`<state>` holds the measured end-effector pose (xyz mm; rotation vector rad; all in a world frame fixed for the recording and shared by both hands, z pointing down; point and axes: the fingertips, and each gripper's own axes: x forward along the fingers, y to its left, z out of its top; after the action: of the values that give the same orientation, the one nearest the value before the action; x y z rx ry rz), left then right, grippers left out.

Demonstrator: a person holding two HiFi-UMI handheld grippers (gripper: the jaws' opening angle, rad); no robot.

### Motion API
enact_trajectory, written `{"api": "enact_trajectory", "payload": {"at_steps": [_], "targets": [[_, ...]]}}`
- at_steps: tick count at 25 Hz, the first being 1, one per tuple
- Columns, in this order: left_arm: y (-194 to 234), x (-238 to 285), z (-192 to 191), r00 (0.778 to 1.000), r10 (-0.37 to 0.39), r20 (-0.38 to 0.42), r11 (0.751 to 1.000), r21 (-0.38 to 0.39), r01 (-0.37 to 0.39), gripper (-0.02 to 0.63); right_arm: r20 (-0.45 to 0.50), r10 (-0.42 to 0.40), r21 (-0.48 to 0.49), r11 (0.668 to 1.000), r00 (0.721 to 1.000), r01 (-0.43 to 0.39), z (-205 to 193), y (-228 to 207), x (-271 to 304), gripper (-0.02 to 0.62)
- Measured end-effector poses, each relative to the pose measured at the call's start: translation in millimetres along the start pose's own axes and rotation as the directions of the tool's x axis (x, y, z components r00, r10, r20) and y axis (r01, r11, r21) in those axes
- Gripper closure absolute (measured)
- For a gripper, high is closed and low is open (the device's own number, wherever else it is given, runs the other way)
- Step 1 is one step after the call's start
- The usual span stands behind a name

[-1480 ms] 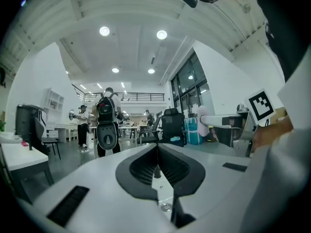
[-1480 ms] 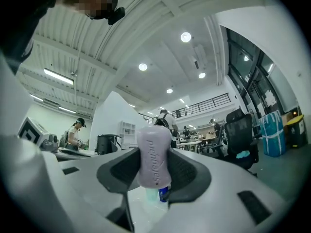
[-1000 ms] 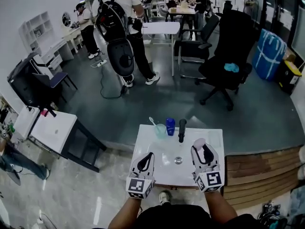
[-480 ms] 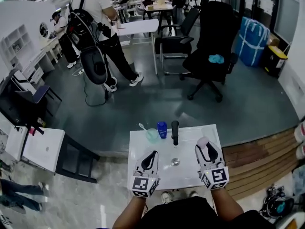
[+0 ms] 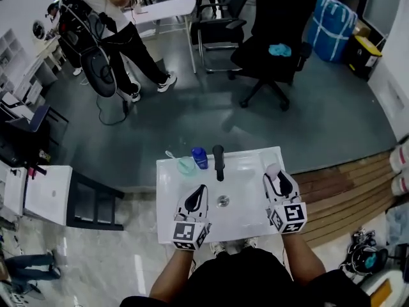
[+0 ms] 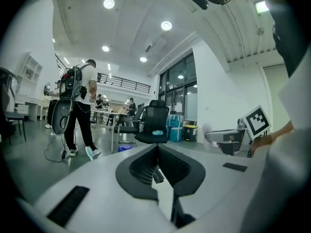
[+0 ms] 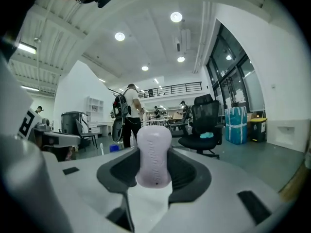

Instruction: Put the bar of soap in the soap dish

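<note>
The bar of soap [image 7: 153, 149] is pale lilac and rounded, and it stands upright between the jaws of my right gripper [image 7: 154, 165], which is shut on it. In the head view that gripper [image 5: 277, 176] holds the soap [image 5: 272, 171] over the right edge of the white washbasin [image 5: 246, 217]. My left gripper [image 5: 200, 192] hovers over the basin's left half, jaws shut and empty [image 6: 156, 149]. A pale green dish [image 5: 186, 166] sits at the basin's back left with a white stick in it, well apart from both grippers.
A blue cup [image 5: 199, 158] and a black tap [image 5: 219, 162] stand along the basin's back edge; the drain [image 5: 223, 201] lies between the grippers. Wooden steps [image 5: 339, 197] are to the right. A person with a backpack [image 5: 96, 37] and a black office chair [image 5: 271, 43] are beyond.
The head view has shifted, so the basin sits higher and more to the left in the picture. Both grippers keep their places over it; the right one still holds the soap.
</note>
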<state>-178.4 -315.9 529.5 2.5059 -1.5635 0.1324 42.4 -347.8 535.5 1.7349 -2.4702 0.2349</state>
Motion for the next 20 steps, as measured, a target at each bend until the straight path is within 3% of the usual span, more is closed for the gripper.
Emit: {"api": "enact_trajectory", "payload": {"at_steps": [11, 20], "targets": [[-1, 24, -23, 0.998, 0.026, -0.064, 0.999, -0.034, -0.028, 0.584, -0.184, -0.069, 0.005, 0.997, 0.981, 0.071, -58, -57, 45, 0.408], [7, 26, -37, 0.994, 0.053, -0.098, 0.997, -0.042, -0.058, 0.584, -0.371, -0.12, -0.003, 0.992, 0.921, 0.128, -109, -89, 82, 0.41]]}}
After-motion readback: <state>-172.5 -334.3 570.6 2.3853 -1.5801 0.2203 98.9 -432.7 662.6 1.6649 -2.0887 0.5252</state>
